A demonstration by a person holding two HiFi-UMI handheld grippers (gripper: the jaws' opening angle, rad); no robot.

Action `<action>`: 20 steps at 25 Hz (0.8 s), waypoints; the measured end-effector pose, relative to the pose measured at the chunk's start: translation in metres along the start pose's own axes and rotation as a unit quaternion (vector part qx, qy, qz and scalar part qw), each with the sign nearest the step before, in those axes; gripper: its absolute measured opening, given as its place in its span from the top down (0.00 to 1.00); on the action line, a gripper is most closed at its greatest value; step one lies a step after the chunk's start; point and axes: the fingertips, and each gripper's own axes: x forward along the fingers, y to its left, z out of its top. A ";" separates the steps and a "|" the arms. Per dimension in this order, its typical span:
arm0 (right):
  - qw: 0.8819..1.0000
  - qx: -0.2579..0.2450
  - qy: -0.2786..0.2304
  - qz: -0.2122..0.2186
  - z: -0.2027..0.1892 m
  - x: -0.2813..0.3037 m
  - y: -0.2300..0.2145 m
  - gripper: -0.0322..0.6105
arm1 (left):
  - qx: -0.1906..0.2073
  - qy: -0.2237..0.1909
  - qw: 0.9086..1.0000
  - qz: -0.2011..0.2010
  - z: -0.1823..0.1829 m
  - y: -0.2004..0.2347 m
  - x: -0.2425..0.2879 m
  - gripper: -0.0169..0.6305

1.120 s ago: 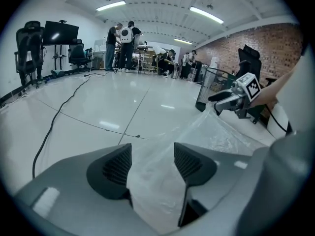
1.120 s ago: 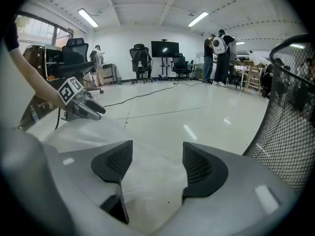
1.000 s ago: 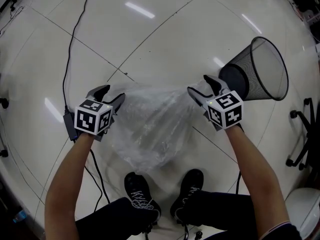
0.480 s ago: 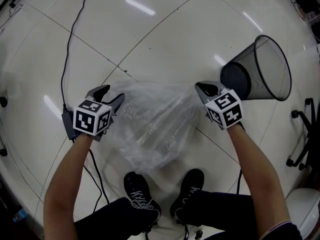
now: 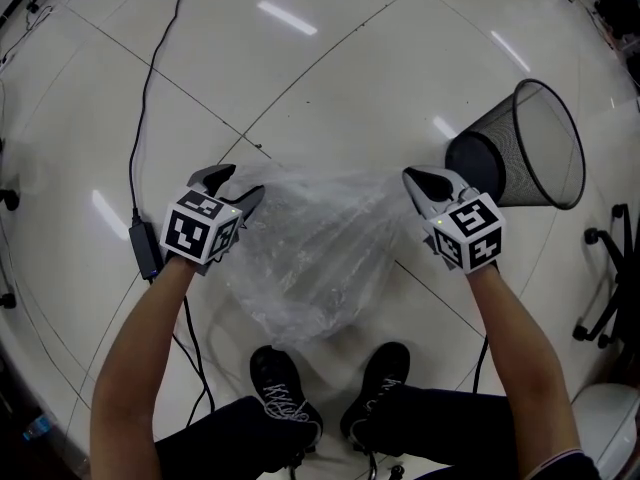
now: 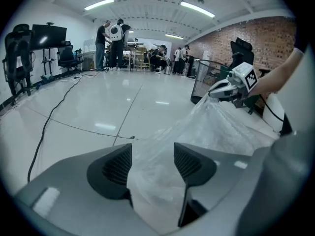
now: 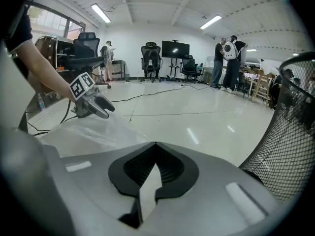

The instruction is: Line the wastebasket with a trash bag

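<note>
Now clear crinkly plastic trash bag point(image 5: 310, 263): light, limp, slippery; best gripped at mouth edge. Right gripper point(image 5: 420, 180) just closed, pinching film; left gripper point(image 5: 235, 184) spread, film between.

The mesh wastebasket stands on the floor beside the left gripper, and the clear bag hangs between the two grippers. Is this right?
Not quite. The mesh wastebasket stands beside the right gripper, whose jaws have just closed on the clear bag, not beside the left gripper; the head view shows this. The bag does hang between the two grippers.
</note>
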 end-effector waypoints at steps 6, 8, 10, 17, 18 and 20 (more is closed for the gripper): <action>1.000 0.007 -0.012 0.000 0.004 -0.003 0.000 0.95 | 0.040 0.032 0.998 0.028 -0.002 0.006 0.020 0.59; 1.000 0.007 -0.014 0.001 0.004 -0.002 -0.001 0.95 | 0.047 0.038 0.998 0.034 -0.003 0.009 0.023 0.75; 1.000 0.008 -0.015 0.002 0.004 -0.002 -0.001 0.95 | 0.050 0.040 0.997 0.032 -0.003 0.008 0.026 0.82; 1.000 0.020 -0.015 -0.001 0.006 -0.004 -0.004 0.95 | 0.033 0.013 0.999 0.028 0.020 0.002 0.013 0.96; 1.000 0.021 -0.015 -0.002 0.008 -0.006 -0.004 0.95 | 0.030 0.010 0.999 0.031 0.024 0.001 0.008 0.96; 1.000 0.022 -0.015 -0.004 0.015 -0.012 -0.004 0.95 | 0.029 0.007 0.999 0.040 0.034 0.000 -0.004 0.96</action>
